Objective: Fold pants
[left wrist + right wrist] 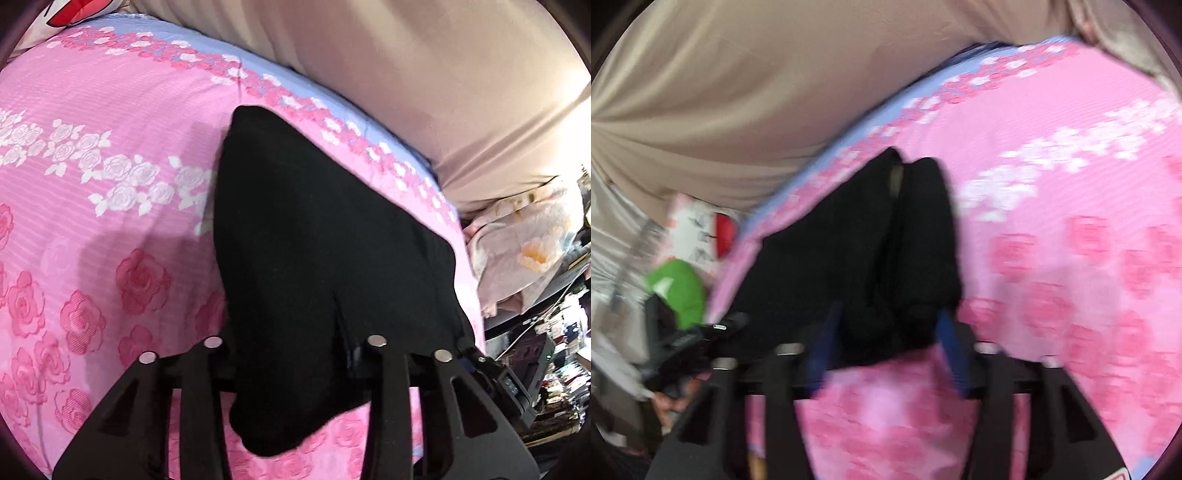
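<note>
The left gripper point(295, 343) is right at the black pants point(325, 258). The cloth covers its fingers, so I cannot tell if it is open or squeezing. The right wrist view shows more. The right gripper point(886, 343) has two blue fingers point(947, 343) spread apart, with a bunch of the pants between them. The picture is too blurry to tell if they pinch the cloth.

The pants lie folded in a long dark pile on the pink rose bedspread point(92, 221), near its blue edge. Only the right view shows two thick layers side by side at the far end. The left view shows one smooth black shape.

Past the bed hangs a beige curtain point(406, 74). A green thing point(679, 288) sits beside the bed, too blurry to name.
</note>
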The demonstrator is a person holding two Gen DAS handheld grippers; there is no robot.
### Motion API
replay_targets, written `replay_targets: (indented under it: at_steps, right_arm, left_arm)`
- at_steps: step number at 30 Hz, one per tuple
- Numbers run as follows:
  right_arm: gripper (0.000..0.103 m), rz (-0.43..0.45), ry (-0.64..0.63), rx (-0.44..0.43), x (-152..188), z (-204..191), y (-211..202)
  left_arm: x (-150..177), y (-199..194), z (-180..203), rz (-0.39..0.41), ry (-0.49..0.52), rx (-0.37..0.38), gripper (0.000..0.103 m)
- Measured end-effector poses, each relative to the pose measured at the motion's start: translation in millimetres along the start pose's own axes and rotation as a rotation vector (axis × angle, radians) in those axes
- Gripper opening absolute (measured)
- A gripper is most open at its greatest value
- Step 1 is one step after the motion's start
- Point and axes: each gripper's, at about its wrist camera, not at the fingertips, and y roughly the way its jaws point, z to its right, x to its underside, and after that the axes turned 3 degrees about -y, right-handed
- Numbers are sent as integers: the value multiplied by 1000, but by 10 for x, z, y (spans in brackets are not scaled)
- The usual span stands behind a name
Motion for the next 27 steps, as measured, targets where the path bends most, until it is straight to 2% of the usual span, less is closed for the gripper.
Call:
replay_targets:
  at_steps: [1,2,4,6,9,10,11,12,13,14,15,17,21,25,27]
  right_arm:
    - [85,16,-12,54,19,12,-40]
    - [86,42,-24,74,35,34,-88]
    - [86,43,-30,58,18,78,-101]
    - [86,24,-23,20,-39,121,-21]
    - [88,-37,-3,-41,-132,156,261]
    - [87,-19,-7,-54,-151,138,324]
    - [81,-6,-14,-56,-173,87,373]
    - [55,-24,-7,-89,-185,81,424]
    - [47,-31,31,-134,-199,93,473]
    - [42,-23,29,-139,-204,92,444]
    - [37,-10,14,-137,-208,54,398]
    - [34,12,23,-178,-197,-4,246]
    - [33,23,-4,-213,-42,-140,-162]
    - [34,-22,-7,-184,268,-107,-375]
    - [35,-50,-10,-129,440,-53,-329]
  left_arm:
    - [0,46,-27,-6,-2,-4,44]
    - [3,67,-50,-4,-14,-7,51]
    - [18,80,-84,10,-29,-15,59]
    - [24,93,-109,27,-32,-39,76]
    - [34,136,-70,45,-16,-35,86]
    - [31,159,-59,49,-12,-36,86]
    - [32,178,-42,55,-6,-40,86]
    - [26,199,-23,58,3,-44,79]
    - [16,220,-5,54,11,-45,67]
    - [-3,243,-5,31,4,-23,50]
    - [-20,243,5,20,-9,-4,38]
    - [-52,126,41,27,3,9,32]
    - [89,-141,178,4,84,-5,32]
    - [428,-265,143,-63,132,-26,32]
    - [549,-226,93,-76,137,-59,33]
